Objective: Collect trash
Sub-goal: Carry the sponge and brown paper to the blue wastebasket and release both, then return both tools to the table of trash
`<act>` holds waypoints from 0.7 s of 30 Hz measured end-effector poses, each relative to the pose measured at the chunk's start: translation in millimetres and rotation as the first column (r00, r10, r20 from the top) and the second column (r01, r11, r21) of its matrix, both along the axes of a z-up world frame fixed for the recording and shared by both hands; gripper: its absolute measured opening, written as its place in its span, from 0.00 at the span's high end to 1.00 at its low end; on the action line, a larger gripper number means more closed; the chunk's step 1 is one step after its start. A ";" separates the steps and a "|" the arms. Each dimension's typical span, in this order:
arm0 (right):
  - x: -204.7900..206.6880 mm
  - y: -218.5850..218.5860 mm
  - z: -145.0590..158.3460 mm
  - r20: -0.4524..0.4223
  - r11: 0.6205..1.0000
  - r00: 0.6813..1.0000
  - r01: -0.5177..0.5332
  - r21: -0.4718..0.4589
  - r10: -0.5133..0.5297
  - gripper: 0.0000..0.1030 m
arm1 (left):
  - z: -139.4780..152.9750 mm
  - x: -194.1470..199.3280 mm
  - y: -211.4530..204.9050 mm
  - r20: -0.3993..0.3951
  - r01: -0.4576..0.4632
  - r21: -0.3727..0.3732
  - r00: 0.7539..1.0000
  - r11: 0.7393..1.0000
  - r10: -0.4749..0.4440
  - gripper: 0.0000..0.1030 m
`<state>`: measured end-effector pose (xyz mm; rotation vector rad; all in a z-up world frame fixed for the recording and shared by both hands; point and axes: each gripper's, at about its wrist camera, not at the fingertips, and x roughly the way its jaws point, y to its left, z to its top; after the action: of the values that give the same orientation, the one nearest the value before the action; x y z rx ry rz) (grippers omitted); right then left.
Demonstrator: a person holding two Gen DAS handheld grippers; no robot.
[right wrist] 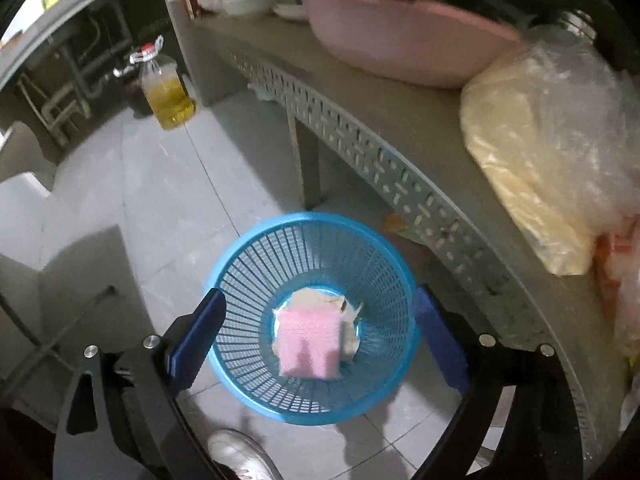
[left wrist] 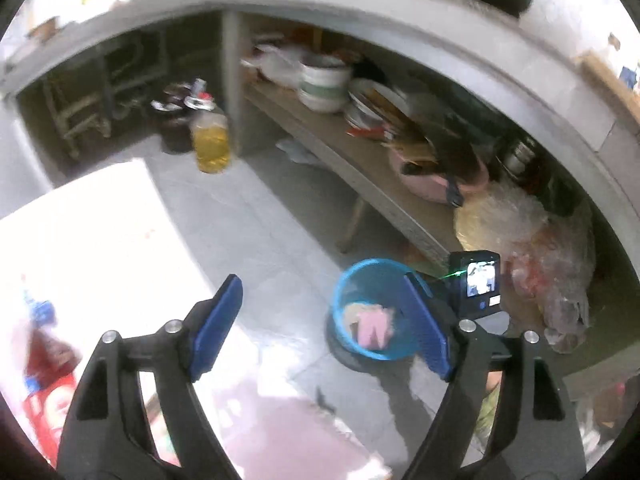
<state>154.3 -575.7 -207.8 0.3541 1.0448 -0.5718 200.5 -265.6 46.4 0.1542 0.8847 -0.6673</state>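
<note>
A round blue slatted basket [right wrist: 248,264] stands on the grey tiled floor beside a low shelf. Inside it lie a pink rectangular piece [right wrist: 308,344] and some white paper scraps [right wrist: 308,300]. My right gripper [right wrist: 318,294] hangs straight above the basket, open wide, its blue pads on either side of the rim and touching nothing. In the left wrist view the same basket [left wrist: 348,280] sits right of centre with the pink piece [left wrist: 374,326] in it. My left gripper [left wrist: 322,280] is open and empty, higher up and left of the basket. The right gripper's black body [left wrist: 476,284] shows beyond it.
A bottle of yellow oil [right wrist: 166,96] stands on the floor at the back left. The shelf [right wrist: 360,132] carries a pink basin [right wrist: 400,48] and plastic bags [right wrist: 552,152]. A white surface [left wrist: 80,232] with red packets [left wrist: 48,392] lies left. A shoe [right wrist: 240,456] is below.
</note>
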 end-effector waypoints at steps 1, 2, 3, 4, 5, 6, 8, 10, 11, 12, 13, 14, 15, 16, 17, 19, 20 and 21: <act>-3.5 2.2 2.4 0.013 1.000 1.000 0.007 0.008 -0.007 0.11 | 1.7 -2.5 12.1 0.010 -0.014 -0.003 1.000 1.000 0.014 0.22; -7.6 3.7 5.5 0.026 1.000 1.000 0.011 0.017 -0.012 0.11 | 5.1 -6.0 28.7 0.024 -0.039 -0.005 0.999 0.999 0.039 0.22; -13.0 7.8 10.1 0.038 1.000 0.999 0.015 0.021 -0.016 0.12 | 8.9 -11.3 49.5 0.045 -0.070 -0.010 0.997 0.997 0.071 0.20; -17.6 10.8 13.1 0.046 1.000 0.999 0.015 0.021 -0.016 0.11 | 11.1 -15.6 64.4 0.059 -0.091 -0.015 0.994 0.996 0.092 0.19; -23.2 15.1 17.8 0.054 1.000 0.998 0.011 0.018 -0.012 0.11 | 11.8 -18.8 75.0 0.069 -0.106 -0.016 0.992 0.994 0.107 0.19; -29.2 20.7 22.6 0.062 1.000 0.998 0.006 0.013 -0.007 0.11 | 12.7 -24.1 91.6 0.083 -0.132 -0.016 0.988 0.991 0.133 0.19; -44.4 35.9 34.9 0.072 1.000 0.997 -0.001 -0.004 0.001 0.11 | 12.0 -30.6 116.1 0.084 -0.167 -0.022 0.982 0.986 0.168 0.18; -55.4 48.7 47.1 0.080 1.000 0.997 -0.008 -0.021 0.009 0.06 | 10.2 -37.4 139.0 0.075 -0.200 -0.032 0.976 0.979 0.202 0.18; -61.3 56.9 55.3 0.085 0.999 0.996 -0.011 -0.038 0.014 0.06 | 9.0 -40.5 148.0 0.071 -0.211 -0.040 0.974 0.977 0.213 0.18; -66.0 62.0 61.5 0.089 0.999 0.996 -0.015 -0.049 0.019 0.06 | 7.6 -44.0 157.5 0.069 -0.222 -0.046 0.972 0.974 0.224 0.18; -69.7 70.7 69.9 0.089 0.997 0.996 -0.024 -0.067 0.030 0.06 | 6.8 -47.9 167.5 0.070 -0.234 -0.055 0.969 0.971 0.237 0.18; -71.4 78.4 76.9 0.086 0.996 0.995 -0.033 -0.079 0.040 0.06 | 5.6 -51.2 175.9 0.074 -0.238 -0.066 0.967 0.969 0.243 0.18; -72.2 84.0 83.1 0.086 0.995 0.995 -0.043 -0.085 0.050 0.06 | 5.2 -55.0 186.1 0.081 -0.244 -0.075 0.965 0.967 0.249 0.18; -71.9 92.2 91.8 0.086 0.994 0.994 -0.062 -0.090 0.070 0.06 | 5.1 -58.0 194.0 0.089 -0.251 -0.078 0.962 0.965 0.258 0.18; -71.3 98.7 99.4 0.085 0.992 0.992 -0.081 -0.096 0.089 0.06 | 6.1 -61.6 202.2 0.101 -0.260 -0.086 0.958 0.962 0.268 0.18; -66.1 114.2 120.4 0.093 0.985 0.986 -0.129 -0.116 0.140 0.06 | 10.0 -68.1 218.0 0.129 -0.276 -0.116 0.948 0.954 0.290 0.17; -64.9 122.6 128.8 0.114 0.982 0.981 -0.142 -0.127 0.157 0.06 | 11.9 -69.8 225.9 0.138 -0.285 -0.132 0.943 0.949 0.303 0.17; -64.6 128.6 137.2 0.136 0.979 0.976 -0.152 -0.135 0.171 0.06 | 14.1 -71.1 232.4 0.143 -0.293 -0.146 0.939 0.945 0.313 0.17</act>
<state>89.8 -447.1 -70.6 0.1959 0.8824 -0.4549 129.4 -33.2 60.5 -0.0385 0.6867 -0.4114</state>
